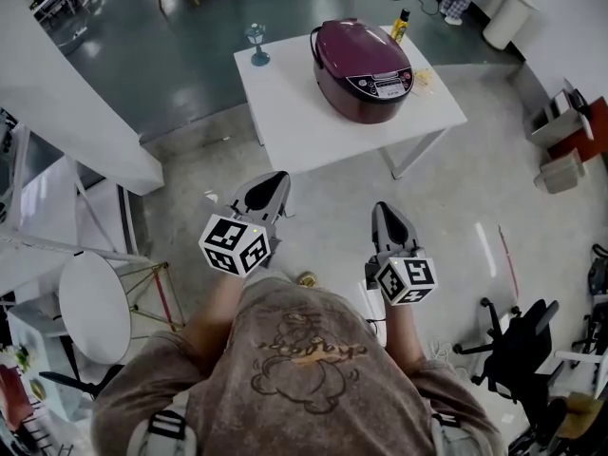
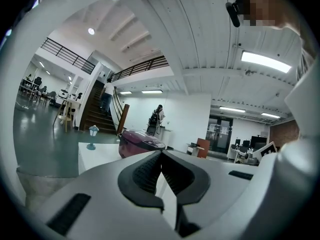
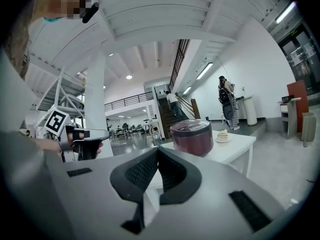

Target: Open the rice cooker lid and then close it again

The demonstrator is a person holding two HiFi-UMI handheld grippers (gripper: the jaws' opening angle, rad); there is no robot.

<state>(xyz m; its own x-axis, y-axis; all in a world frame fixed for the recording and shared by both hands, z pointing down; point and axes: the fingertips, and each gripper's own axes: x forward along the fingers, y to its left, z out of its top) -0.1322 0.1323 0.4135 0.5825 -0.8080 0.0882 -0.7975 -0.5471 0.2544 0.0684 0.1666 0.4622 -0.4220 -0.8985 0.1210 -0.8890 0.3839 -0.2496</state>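
A maroon rice cooker (image 1: 363,68) with its lid down stands on a white table (image 1: 285,112) ahead of me; it also shows in the left gripper view as the rice cooker (image 2: 139,141) and in the right gripper view as the rice cooker (image 3: 192,136). My left gripper (image 1: 277,178) is held short of the table's near edge, jaws shut with nothing between them. My right gripper (image 1: 384,209) sits to its right, farther from the table, jaws also shut and empty. Both point level toward the table.
A small blue-stemmed glass (image 1: 256,44) stands at the table's far left corner, a yellow bottle (image 1: 401,25) and a small plate (image 1: 423,77) beside the cooker. A round white table (image 1: 93,307) is at my left, an office chair (image 1: 518,345) at my right, boxes (image 1: 560,150) farther right.
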